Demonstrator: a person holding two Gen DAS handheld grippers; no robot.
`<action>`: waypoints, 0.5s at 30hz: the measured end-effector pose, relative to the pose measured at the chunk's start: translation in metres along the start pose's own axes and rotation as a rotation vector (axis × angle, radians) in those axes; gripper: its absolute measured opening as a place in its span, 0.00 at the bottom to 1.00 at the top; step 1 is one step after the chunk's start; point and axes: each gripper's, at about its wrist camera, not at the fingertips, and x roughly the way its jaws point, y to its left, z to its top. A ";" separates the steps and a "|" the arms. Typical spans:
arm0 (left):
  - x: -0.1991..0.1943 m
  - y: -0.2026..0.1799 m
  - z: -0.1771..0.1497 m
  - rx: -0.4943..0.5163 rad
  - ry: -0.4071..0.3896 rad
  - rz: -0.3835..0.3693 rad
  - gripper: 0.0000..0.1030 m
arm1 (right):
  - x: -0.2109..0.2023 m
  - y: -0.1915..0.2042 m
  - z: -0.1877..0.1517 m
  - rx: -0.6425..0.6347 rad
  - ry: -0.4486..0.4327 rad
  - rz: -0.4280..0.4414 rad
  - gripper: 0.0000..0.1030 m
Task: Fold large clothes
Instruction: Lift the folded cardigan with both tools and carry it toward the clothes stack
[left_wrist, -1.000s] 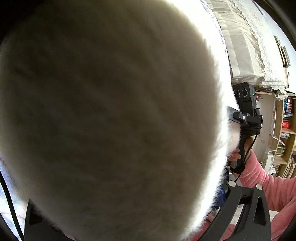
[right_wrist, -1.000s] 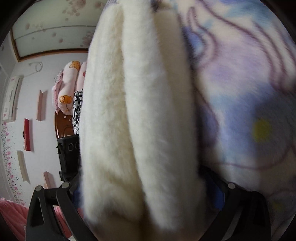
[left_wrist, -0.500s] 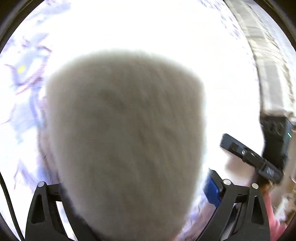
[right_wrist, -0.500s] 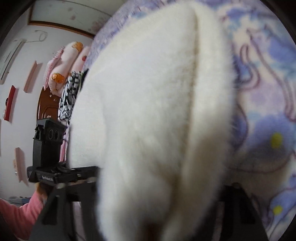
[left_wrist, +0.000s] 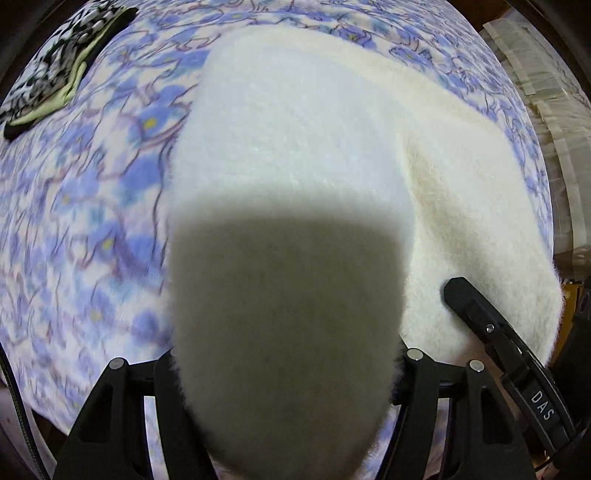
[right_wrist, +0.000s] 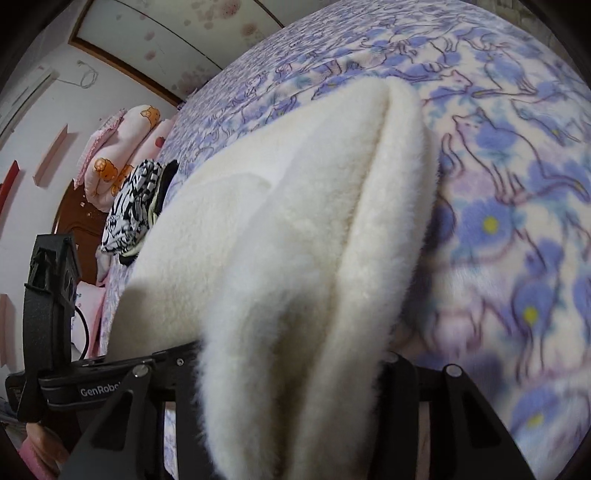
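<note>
A cream fleece garment (left_wrist: 295, 140) lies across a bed covered by a purple floral blanket (left_wrist: 92, 229), and both claws have hold of its near edge; no container shows in either view; in the left wrist view the left claw (left_wrist: 284, 369) points down at the bed with a thick fold of the fleece filling the gap between its two black fingers (left_wrist: 110, 417), the jaws having just been closing on that fold, the nearest part of the fleece in shadow; from that claw the garment runs away up the blanket as a long band, its long axis leading from the claw toward the far side of the bed, with a second lobe spreading off to the right of it; the tip of the right claw's finger rests against that right lobe; in the right wrist view the right claw (right_wrist: 291, 373) is angled down toward the bed, its jaws likewise having just been closing, a bunched double fold of the fleece garment (right_wrist: 314, 229) pinched between them; the fold rises from the claw as two ridges that meet in a rounded end far up the blanket; beyond the garment, to its left, a black-and-white patterned cloth (right_wrist: 129, 206) lies at the blanket's edge, with pink pillows (right_wrist: 118, 144) behind it.
</note>
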 end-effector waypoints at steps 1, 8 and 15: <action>-0.007 0.006 -0.009 0.003 0.006 0.003 0.62 | -0.002 0.007 -0.005 0.002 0.006 -0.008 0.45; -0.073 0.004 -0.100 0.009 0.003 -0.036 0.59 | -0.044 0.044 -0.048 -0.031 0.052 -0.069 0.43; -0.127 0.057 -0.127 0.003 0.039 -0.157 0.58 | -0.085 0.119 -0.079 -0.085 0.071 -0.133 0.42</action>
